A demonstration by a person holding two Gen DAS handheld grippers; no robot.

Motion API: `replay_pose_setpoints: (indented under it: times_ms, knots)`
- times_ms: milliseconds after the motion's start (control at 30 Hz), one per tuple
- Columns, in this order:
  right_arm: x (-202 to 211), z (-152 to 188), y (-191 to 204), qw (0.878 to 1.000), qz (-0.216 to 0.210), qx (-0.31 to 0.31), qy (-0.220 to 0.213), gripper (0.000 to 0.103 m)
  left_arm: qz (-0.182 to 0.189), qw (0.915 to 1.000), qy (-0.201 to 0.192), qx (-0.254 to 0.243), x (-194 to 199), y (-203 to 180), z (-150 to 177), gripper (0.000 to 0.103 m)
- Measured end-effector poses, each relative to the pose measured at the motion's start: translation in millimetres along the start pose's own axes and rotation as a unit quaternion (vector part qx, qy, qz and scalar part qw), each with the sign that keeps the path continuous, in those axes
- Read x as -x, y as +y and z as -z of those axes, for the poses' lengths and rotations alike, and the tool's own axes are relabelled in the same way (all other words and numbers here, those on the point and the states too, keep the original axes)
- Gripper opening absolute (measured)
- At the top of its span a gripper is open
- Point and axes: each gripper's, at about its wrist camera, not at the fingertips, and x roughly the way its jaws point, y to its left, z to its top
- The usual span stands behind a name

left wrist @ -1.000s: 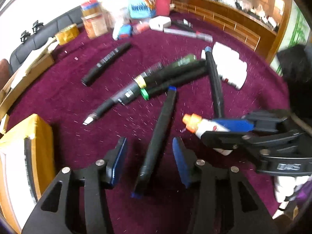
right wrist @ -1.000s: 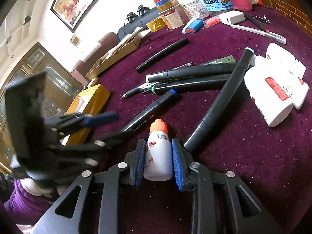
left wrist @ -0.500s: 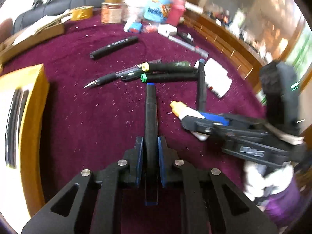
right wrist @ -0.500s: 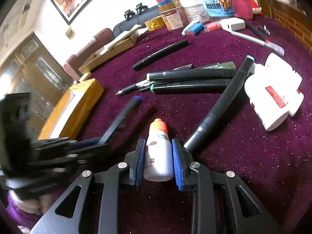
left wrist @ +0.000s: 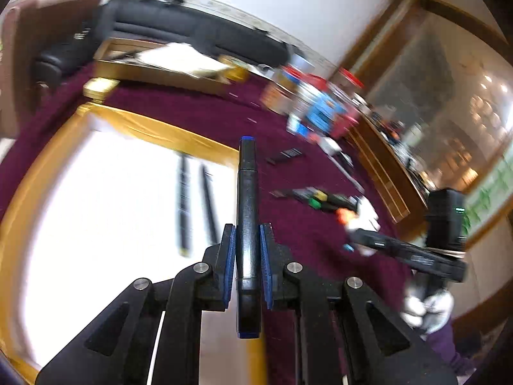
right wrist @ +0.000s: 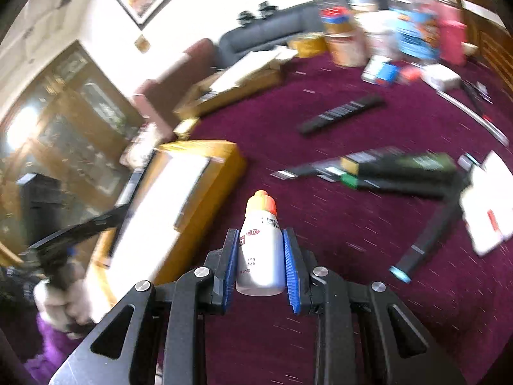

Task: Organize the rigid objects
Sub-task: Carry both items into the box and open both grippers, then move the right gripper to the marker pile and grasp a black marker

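My left gripper [left wrist: 247,245] is shut on a black marker with blue ends [left wrist: 247,199] and holds it in the air over the right edge of a yellow box [left wrist: 154,130] with a white inside, where two dark pens [left wrist: 195,202] lie. My right gripper [right wrist: 260,250] is shut on a small white bottle with an orange cap [right wrist: 261,240], lifted above the purple cloth, to the right of the yellow box [right wrist: 205,189]. Both views are blurred by motion.
Several black markers [right wrist: 397,170] lie in a cluster on the purple cloth [right wrist: 352,224], with one more [right wrist: 343,114] farther back and another [right wrist: 426,240] at the right beside white packets [right wrist: 490,205]. Jars and boxes [right wrist: 384,32] stand at the far edge. A cardboard box [right wrist: 243,80] sits behind.
My left gripper closed on the blue-ended marker, lifted it and swung left over the yellow box. My right gripper raised the bottle off the cloth and moved left toward the box.
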Motion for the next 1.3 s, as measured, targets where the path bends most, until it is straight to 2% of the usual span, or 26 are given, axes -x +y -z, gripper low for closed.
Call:
replay_pose_setpoints:
  times_ms: [133,233,333,433,700,733,800,900,1067,1200,1300]
  knots:
    - [-35.0,-32.2,45.9,0.998,-0.052,-0.003,0.029,0.024,-0.034,0.9989,0.0,0.031,-7.0,40.6,-23.1,0.012]
    - [-82.8,-51.3,78.9,0.996,-0.062,-0.009,0.058,0.024,-0.05,0.9967,0.007,0.064,-24.6,68.1,-35.3,0.012]
    - [-134.9,-59.2,99.5,0.995,-0.049,-0.02,0.089,0.024,-0.043,0.9935,0.021,0.103,-44.4,90.4,-35.3,0.012]
    - [-173.5,-60.9,110.2,0.994,-0.027,-0.027,0.101,0.024,-0.031,0.9911,0.034,0.125,-56.7,102.1,-31.2,0.012]
    - [-213.5,-63.3,111.0,0.994,0.015,-0.035,0.106,0.024,-0.041,0.986,0.038,0.157,-68.8,116.5,-28.4,0.013]
    - [-212.3,-63.9,107.8,0.994,0.015,-0.039,0.106,0.024,-0.041,0.986,0.036,0.158,-67.8,117.8,-28.0,0.013]
    - [-212.6,-63.5,104.9,0.994,0.022,-0.044,0.102,0.026,-0.04,0.9854,0.031,0.163,-64.2,118.5,-26.1,0.019]
    - [-208.5,-67.2,104.7,0.995,0.023,-0.035,0.092,0.034,-0.045,0.9871,0.017,0.153,-53.3,110.8,-24.5,0.027]
    - [-165.3,-72.5,93.5,0.998,0.012,-0.025,0.05,0.034,-0.051,0.9916,-0.012,0.118,-27.1,77.5,-21.1,0.04]
    - [-103.9,-71.7,56.3,0.999,0.02,-0.026,0.002,0.034,0.004,0.994,-0.028,0.106,-4.1,36.7,-9.8,0.052]
    - [-58.6,-69.7,6.2,0.996,0.063,-0.05,-0.034,0.035,0.051,0.9943,-0.035,0.087,8.0,-4.3,4.8,0.061]
